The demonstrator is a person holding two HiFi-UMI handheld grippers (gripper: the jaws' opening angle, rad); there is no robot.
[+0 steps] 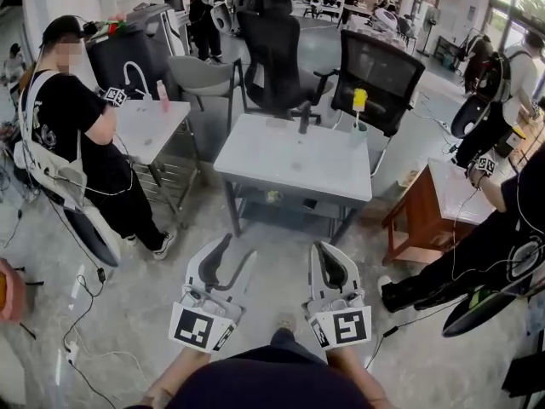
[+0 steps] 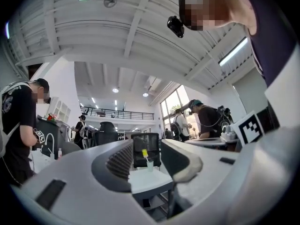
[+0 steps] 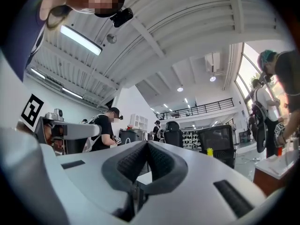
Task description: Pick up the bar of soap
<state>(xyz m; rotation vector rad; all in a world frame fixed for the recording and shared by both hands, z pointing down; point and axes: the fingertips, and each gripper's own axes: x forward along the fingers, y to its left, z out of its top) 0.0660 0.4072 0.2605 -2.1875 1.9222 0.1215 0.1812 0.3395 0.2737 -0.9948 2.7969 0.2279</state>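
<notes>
head view has the square grey table (image 1: 281, 164) standing far ahead, well apart from both tools, which hang low near the person. left gripper (image 1: 238, 247) has its jaws apart with nothing between them; right gripper (image 1: 322, 249) has its jaws pressed together, empty. no bar of soap can be made out on the table, so the pick-up looks wholly undone: approach, find and grasp all remain.

A big open lab or workshop hall: concrete floor (image 1: 281, 254) strewn with cables (image 1: 85, 309), a high white beamed ceiling (image 2: 140, 46) with strip lights (image 3: 80, 39), a balcony railing (image 2: 117, 111), tall windows (image 2: 174, 108), small benches (image 1: 289, 156), office chairs (image 1: 274, 54), and several people (image 1: 72, 135) wearing wired recording rigs
</notes>
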